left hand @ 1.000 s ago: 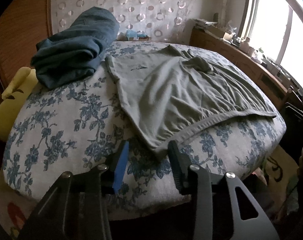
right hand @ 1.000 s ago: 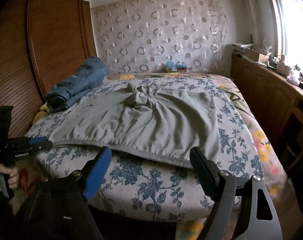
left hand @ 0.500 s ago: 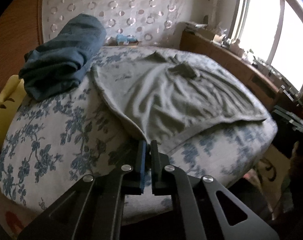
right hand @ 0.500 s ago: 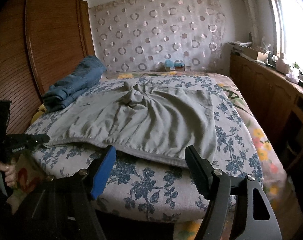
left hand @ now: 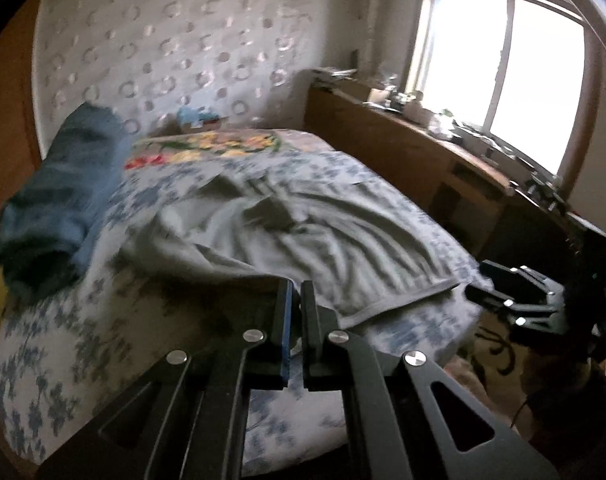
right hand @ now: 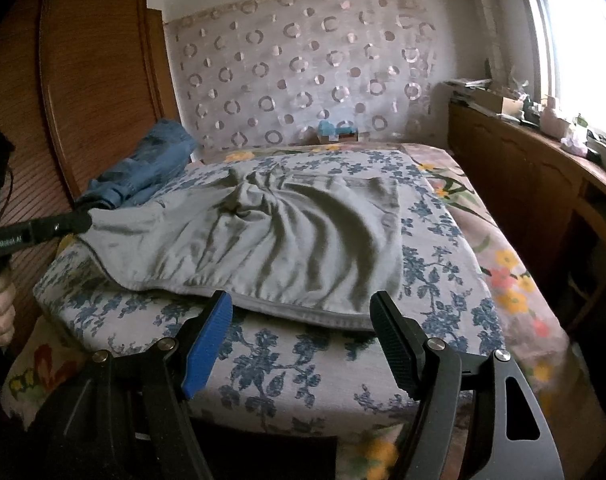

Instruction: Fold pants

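Grey pants (right hand: 287,236) lie spread on the floral bed (right hand: 287,364), waistband toward the front edge. They also show in the left wrist view (left hand: 303,248). My left gripper (left hand: 297,292) is shut on the left corner of the waistband and holds it lifted off the bed; it appears at the left of the right wrist view (right hand: 79,220). My right gripper (right hand: 303,312) is open, just in front of the waistband's right part, not touching it. It shows at the right of the left wrist view (left hand: 503,296).
Folded blue jeans (right hand: 151,168) lie at the bed's far left by the wooden wardrobe (right hand: 83,80). A wooden counter (right hand: 535,168) with clutter runs along the right under the window. A patterned headboard cloth (right hand: 303,68) stands behind.
My left gripper closed on the waistband corner and lifted it up and back, wrinkling the pants. My right gripper moved closer to the waistband, still open.
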{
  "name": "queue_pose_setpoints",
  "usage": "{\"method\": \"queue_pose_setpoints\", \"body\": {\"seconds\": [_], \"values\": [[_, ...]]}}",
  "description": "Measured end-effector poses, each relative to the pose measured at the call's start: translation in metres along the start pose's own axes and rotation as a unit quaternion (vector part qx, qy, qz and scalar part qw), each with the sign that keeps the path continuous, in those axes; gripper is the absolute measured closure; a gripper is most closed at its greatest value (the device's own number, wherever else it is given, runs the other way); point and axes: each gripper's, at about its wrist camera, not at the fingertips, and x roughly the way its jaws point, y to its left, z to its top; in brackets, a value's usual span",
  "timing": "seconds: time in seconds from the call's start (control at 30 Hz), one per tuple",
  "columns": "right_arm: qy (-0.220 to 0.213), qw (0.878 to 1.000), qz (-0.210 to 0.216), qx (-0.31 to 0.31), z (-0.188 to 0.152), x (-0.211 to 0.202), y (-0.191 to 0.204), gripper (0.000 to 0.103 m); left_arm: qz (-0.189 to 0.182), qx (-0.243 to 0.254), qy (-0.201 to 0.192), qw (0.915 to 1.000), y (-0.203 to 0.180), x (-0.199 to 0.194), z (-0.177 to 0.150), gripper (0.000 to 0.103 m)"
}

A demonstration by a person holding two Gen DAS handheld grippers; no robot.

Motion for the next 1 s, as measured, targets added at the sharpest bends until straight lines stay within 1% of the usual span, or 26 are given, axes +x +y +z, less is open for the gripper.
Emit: {"method": "queue_pose_setpoints", "body": {"seconds": [0.17,0.3,0.37,0.57,0.63,0.77,0.8,0.83,0.87,0.93,1.0], "values": [[-0.004,1.0,-0.001,0.004,-0.005,-0.01,-0.002,0.03,-0.014,0.025,-0.003,0.9996,-0.026,0.01,0.017,0.099],[-0.005,1.0,-0.002,0.009,-0.004,-0.014,-0.006,0.03,-0.015,0.037,0.005,0.9992,-0.04,0.022,0.021,0.099],[-0.007,1.0,0.0,0.013,-0.005,-0.017,-0.006,0.03,-0.016,0.034,0.012,0.9992,-0.043,0.026,0.021,0.099],[-0.015,1.0,0.004,0.012,-0.003,-0.021,-0.008,0.03,0.02,0.045,0.008,0.9988,-0.05,0.029,0.019,0.099],[-0.015,1.0,0.005,0.013,-0.003,-0.02,-0.009,0.03,0.027,0.047,0.008,0.9985,-0.049,0.027,0.019,0.098],[-0.018,1.0,0.008,0.015,-0.004,-0.015,-0.007,0.03,0.041,0.067,-0.002,0.9969,-0.047,0.019,0.017,0.098],[-0.018,1.0,0.008,0.014,-0.003,-0.013,-0.006,0.03,0.043,0.071,-0.006,0.9965,-0.045,0.016,0.016,0.093],[-0.018,1.0,0.009,0.014,-0.004,-0.012,-0.005,0.03,0.044,0.074,-0.008,0.9963,-0.043,0.014,0.015,0.083],[-0.017,1.0,0.01,0.013,-0.003,-0.01,-0.003,0.03,0.044,0.072,-0.009,0.9964,-0.039,0.013,0.014,0.08],[-0.013,1.0,0.013,0.012,-0.002,-0.004,0.002,0.03,0.044,0.06,-0.007,0.9972,-0.029,0.011,0.011,0.06],[-0.009,1.0,0.018,0.009,0.001,0.003,0.006,0.03,0.048,0.049,0.001,0.9976,-0.018,0.013,0.007,0.059]]}}
